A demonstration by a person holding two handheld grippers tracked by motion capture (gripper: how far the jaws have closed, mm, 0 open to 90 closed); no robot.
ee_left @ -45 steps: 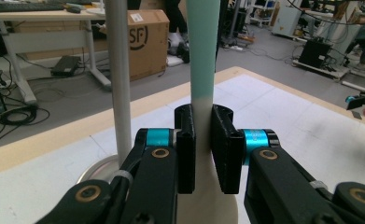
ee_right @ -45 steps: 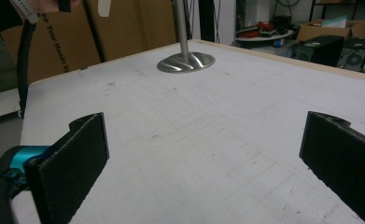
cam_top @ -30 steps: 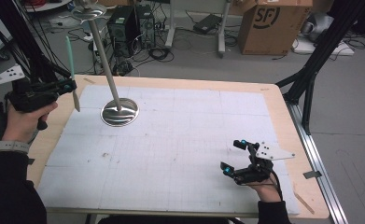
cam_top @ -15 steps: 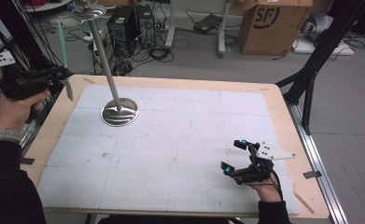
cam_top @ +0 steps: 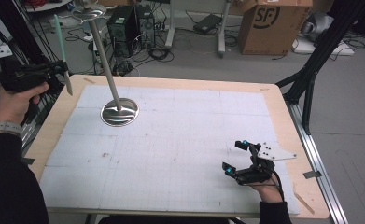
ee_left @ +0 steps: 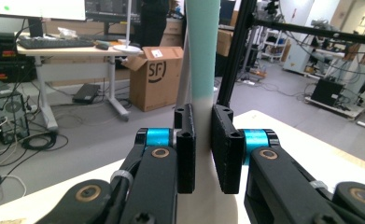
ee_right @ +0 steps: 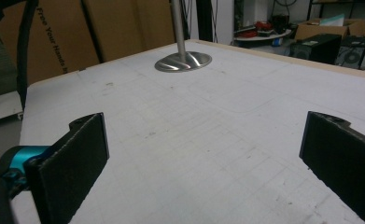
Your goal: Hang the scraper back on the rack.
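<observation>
We have the left gripper [cam_top: 54,70] at the upper left of the high view, off the bench's [cam_top: 283,109] left edge, clamped on a slim stick that runs mint green above and pale grey below [cam_top: 62,51]. In the left gripper view the stick [ee_left: 202,56] stands upright between the black jaws, pinched low on its pale part, so most of the length is free above the grip. That hold likely keeps it steady and easy to aim. Just right of it, in the upper left of the white gridded mat [cam_top: 194,140], sits the round polished metal base with its slanting steel pole [cam_top: 119,111], topped by a small dish [cam_top: 87,10]. We judge the stick is bound for that stand. Lower right, our right gripper [cam_top: 238,156] rests on the mat, jaws wide apart and empty, parked clear of the work.
</observation>
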